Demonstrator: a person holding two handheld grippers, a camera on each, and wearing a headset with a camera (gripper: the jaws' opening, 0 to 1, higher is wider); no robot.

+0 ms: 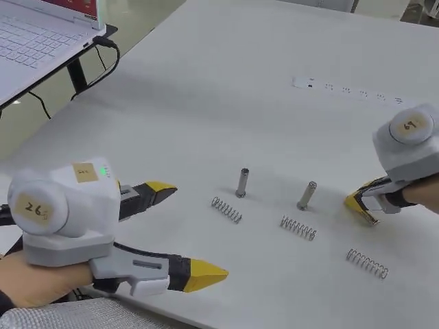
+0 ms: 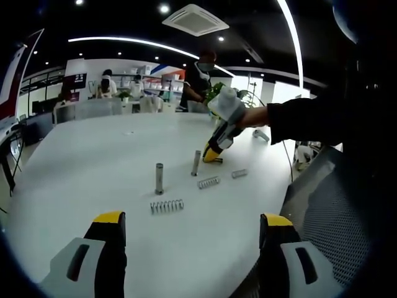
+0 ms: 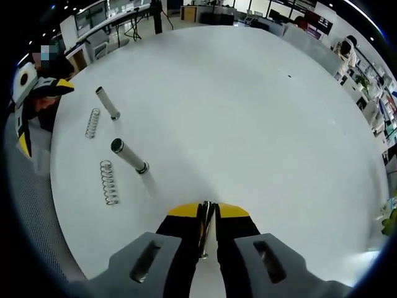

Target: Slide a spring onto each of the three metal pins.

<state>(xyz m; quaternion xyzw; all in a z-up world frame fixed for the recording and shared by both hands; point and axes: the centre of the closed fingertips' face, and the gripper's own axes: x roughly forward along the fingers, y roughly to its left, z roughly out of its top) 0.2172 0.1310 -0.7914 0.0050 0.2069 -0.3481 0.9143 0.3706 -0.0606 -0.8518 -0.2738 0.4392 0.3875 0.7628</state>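
Two metal pins (image 1: pixel 242 182) (image 1: pixel 306 195) stand upright on the white table (image 1: pixel 226 103). Three springs (image 1: pixel 226 210) (image 1: pixel 298 227) (image 1: pixel 367 263) lie flat in front of them. My left gripper (image 1: pixel 185 229) hovers open at the near left with nothing between its jaws; its view shows a pin (image 2: pixel 159 178) and a spring (image 2: pixel 167 205) ahead. At the right, my right gripper (image 1: pixel 360 202) points down at the table, shut on a thin metal pin (image 3: pixel 203 233). It stands just right of the second pin (image 3: pixel 129 156).
A white laptop (image 1: pixel 41 34) sits on a stand at the far left with a black cable (image 1: pixel 103 62) hanging from it. A white power strip (image 1: pixel 346 89) lies at the far right of the table. People stand in the background (image 2: pixel 198 77).
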